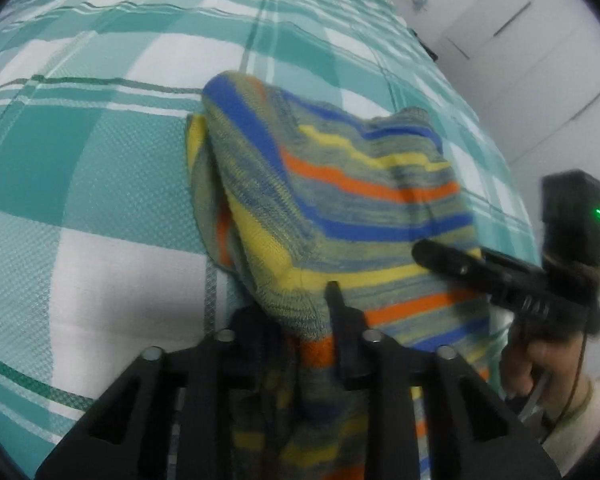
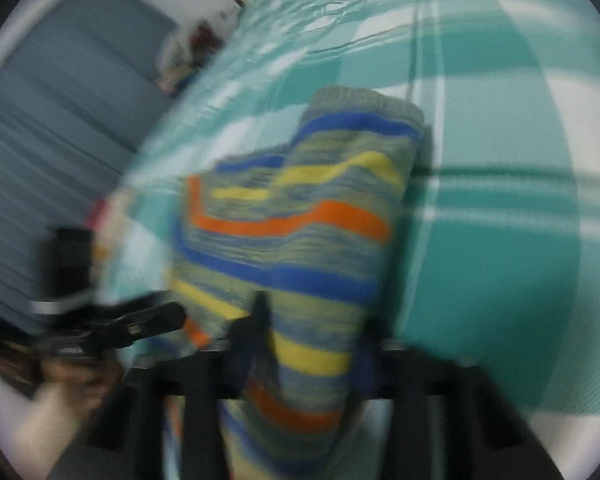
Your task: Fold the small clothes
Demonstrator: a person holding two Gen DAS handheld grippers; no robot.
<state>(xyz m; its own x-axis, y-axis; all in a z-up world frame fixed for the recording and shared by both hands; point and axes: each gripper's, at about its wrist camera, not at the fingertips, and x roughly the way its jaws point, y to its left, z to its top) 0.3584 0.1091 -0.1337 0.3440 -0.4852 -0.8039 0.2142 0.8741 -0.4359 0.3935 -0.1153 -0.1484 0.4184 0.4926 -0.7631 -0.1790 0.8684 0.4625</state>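
Surface: teal-and-white checked bedspread point(image 1: 100, 168) is lying under everything | Near: left gripper point(image 1: 300, 320) and right gripper point(image 2: 312, 332) are each pinching the striped knit garment's point(image 1: 340, 184) near edge, jaws nearly closed | Step: lifting that edge, likely folding it farward | Far: open bedspread is waiting beyond.
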